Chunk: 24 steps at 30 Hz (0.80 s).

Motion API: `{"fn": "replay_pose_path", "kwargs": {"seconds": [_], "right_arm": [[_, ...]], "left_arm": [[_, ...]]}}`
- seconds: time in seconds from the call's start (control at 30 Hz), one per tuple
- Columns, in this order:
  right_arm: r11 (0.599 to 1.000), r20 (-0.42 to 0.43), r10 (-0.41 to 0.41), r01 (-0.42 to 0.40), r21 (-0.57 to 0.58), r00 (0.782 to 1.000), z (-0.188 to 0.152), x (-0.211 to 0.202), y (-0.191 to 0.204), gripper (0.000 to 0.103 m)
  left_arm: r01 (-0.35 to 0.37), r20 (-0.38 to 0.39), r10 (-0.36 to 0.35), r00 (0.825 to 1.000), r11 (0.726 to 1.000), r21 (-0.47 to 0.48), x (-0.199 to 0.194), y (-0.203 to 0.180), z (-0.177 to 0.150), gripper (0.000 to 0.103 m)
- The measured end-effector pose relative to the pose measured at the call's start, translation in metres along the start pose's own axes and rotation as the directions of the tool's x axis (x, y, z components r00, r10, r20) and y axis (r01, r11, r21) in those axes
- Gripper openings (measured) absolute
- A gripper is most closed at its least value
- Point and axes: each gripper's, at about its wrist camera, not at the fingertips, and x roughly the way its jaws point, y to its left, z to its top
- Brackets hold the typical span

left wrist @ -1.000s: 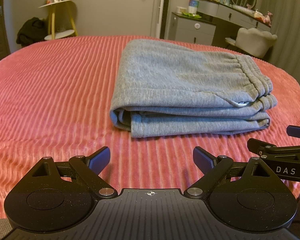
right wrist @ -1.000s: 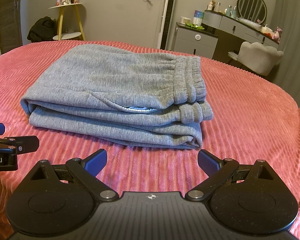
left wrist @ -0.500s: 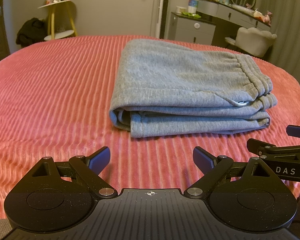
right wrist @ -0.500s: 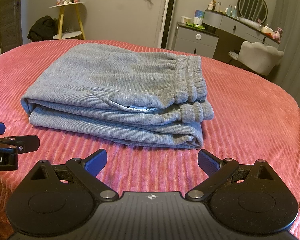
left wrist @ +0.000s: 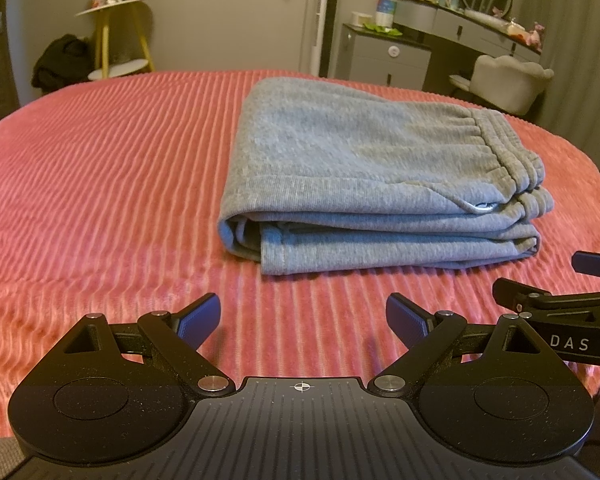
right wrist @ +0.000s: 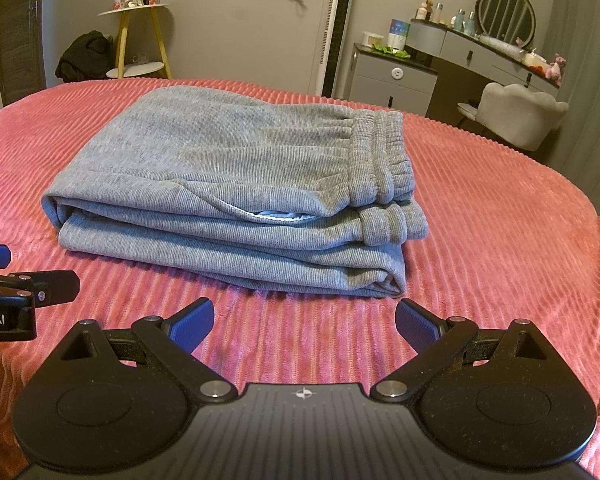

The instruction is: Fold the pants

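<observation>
Grey sweatpants (left wrist: 364,176) (right wrist: 228,184) lie folded in a flat stack on the red ribbed bedspread (left wrist: 100,184) (right wrist: 500,232), elastic waistband to the right and folded edges facing me. My left gripper (left wrist: 303,318) stands open just in front of the stack's near left corner, nothing between its blue pads. Open too, my right gripper (right wrist: 304,322) sits before the near right corner, apart from the cloth. Each gripper shows at the edge of the other's view.
Beyond the bed stand a grey dresser (right wrist: 392,80), a vanity with a round mirror (right wrist: 504,12), a pale chair (right wrist: 520,116), and a yellow-legged side table (right wrist: 140,40) with dark clothing beside it. The bedspread stretches wide to the left of the pants.
</observation>
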Motion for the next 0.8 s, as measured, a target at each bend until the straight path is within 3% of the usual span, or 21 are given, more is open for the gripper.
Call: {"fn": "replay_pose_path", "kwargs": {"seconds": [0.8], "right_arm": [[1.0,0.0,0.003,-0.003,-0.006,1.0,0.0003,0.0013,-0.0019,0.098]], "left_arm": [[-0.007,-0.006,0.007,1.0,1.0,-0.011,0.0006,0.0039,0.0009,0.095]]}}
